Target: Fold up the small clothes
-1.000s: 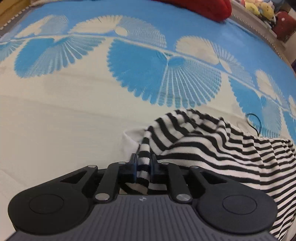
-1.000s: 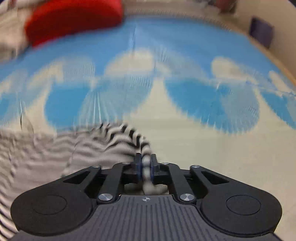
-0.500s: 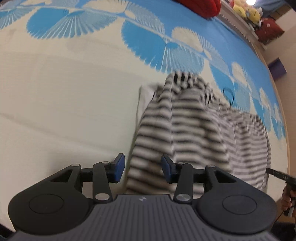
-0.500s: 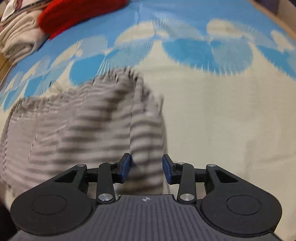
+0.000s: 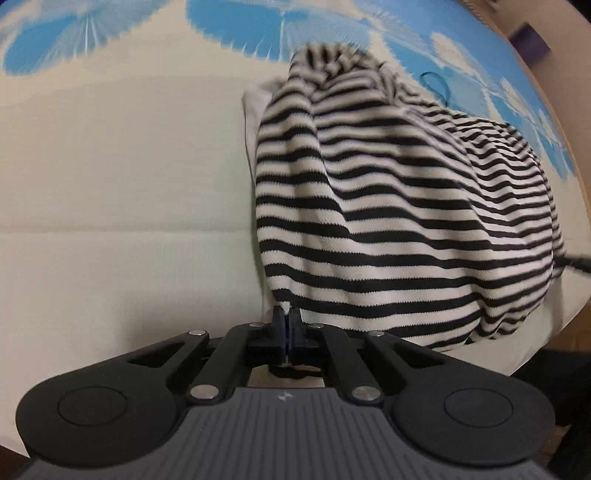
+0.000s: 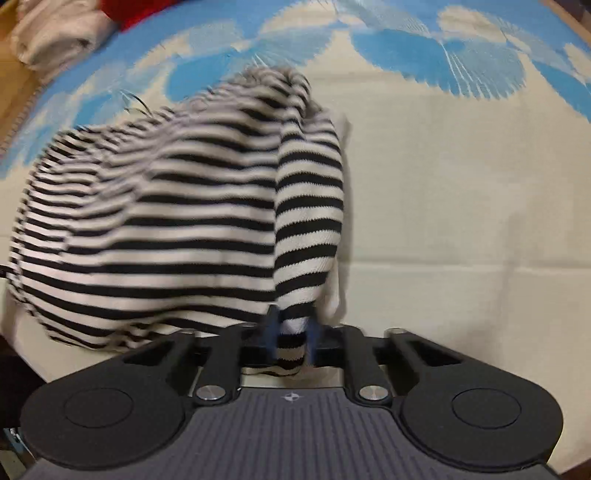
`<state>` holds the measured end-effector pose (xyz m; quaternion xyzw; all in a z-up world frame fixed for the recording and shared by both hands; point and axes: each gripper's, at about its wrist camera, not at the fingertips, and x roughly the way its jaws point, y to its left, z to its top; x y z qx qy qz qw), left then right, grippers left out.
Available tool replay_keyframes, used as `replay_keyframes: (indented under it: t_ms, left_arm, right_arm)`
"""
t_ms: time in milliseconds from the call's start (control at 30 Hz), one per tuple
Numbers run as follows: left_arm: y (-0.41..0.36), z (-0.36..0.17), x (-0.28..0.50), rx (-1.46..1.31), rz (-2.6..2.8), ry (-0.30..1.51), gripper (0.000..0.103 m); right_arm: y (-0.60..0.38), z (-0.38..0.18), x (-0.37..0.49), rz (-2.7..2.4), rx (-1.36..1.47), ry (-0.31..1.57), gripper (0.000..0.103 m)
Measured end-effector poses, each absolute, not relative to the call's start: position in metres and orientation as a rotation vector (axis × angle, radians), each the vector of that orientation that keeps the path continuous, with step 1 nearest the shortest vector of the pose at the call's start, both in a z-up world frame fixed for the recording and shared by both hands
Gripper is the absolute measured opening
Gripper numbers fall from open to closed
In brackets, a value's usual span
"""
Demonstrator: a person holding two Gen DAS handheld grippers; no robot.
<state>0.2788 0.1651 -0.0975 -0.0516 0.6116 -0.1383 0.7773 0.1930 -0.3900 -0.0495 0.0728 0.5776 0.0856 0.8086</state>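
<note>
We see the striped garment [image 5: 388,206] lying bunched on the cream and blue bedspread [image 5: 122,177], its long axis running away from us toward the blue fan pattern, near edge at the bedspread's front edge. No container shows in either view. Our left gripper [image 5: 286,317] has its pads fully together, a sliver of the near hem pinched between them. Our right gripper [image 6: 291,332] is closing, a striped fold of the same garment [image 6: 177,218] between its blue pads. Half a second ago both pairs of jaws stood wide with the cloth loose between them. Folded beige cloth [image 6: 51,33] lies at the far left.
</note>
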Motion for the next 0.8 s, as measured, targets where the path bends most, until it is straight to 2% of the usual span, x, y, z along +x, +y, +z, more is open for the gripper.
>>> replay_keyframes:
  t_ms: [100,167,233,300,333,400,467,533,600,633,667,733,800]
  left_arm:
    - [0.189,-0.063,0.27,-0.21,-0.282,1.193,0.0]
    - [0.202,-0.055,0.262,-0.2,-0.243,1.168,0.0]
    - [0.204,-0.075,0.259,-0.127,-0.189,1.275,0.001]
    - [0.19,-0.095,0.257,-0.028,-0.217,1.362,0.001]
    - [0.181,-0.101,0.256,0.025,-0.224,1.383,0.001]
    - [0.174,-0.101,0.257,0.038,-0.204,1.387,0.002]
    - [0.167,-0.085,0.261,0.038,-0.195,1.324,0.005]
    - [0.163,-0.066,0.261,0.008,-0.241,1.241,0.024]
    - [0.154,-0.055,0.265,-0.021,-0.292,1.186,0.028]
    - [0.144,-0.051,0.263,-0.018,-0.321,1.171,0.028]
    - [0.134,-0.052,0.266,-0.014,-0.352,1.168,0.028]
    - [0.12,-0.057,0.267,-0.002,-0.406,1.187,0.028]
    - [0.106,-0.068,0.271,0.043,-0.44,1.223,0.033]
  right_arm:
    - [-0.409,-0.014,0.188,0.166,0.256,1.08,0.01]
    - [-0.427,0.003,0.181,0.173,0.359,1.015,0.009]
    - [-0.427,-0.002,0.176,0.158,0.281,1.061,0.009]
    - [-0.422,-0.025,0.177,0.129,0.21,1.186,0.007]
    - [-0.418,-0.037,0.178,0.107,0.167,1.244,0.0]
    - [-0.412,-0.051,0.179,0.053,0.079,1.303,0.0]
    - [-0.413,-0.049,0.18,0.03,0.089,1.282,0.001]
    - [-0.413,-0.034,0.18,0.035,0.1,1.203,0.004]
    - [-0.411,-0.026,0.178,0.087,0.125,1.168,0.017]
    - [-0.409,-0.025,0.177,0.101,0.13,1.161,0.028]
    - [-0.408,-0.027,0.175,0.108,0.127,1.162,0.031]
    - [-0.409,-0.04,0.177,0.124,0.106,1.215,0.031]
    - [-0.404,-0.056,0.177,0.106,0.051,1.298,0.031]
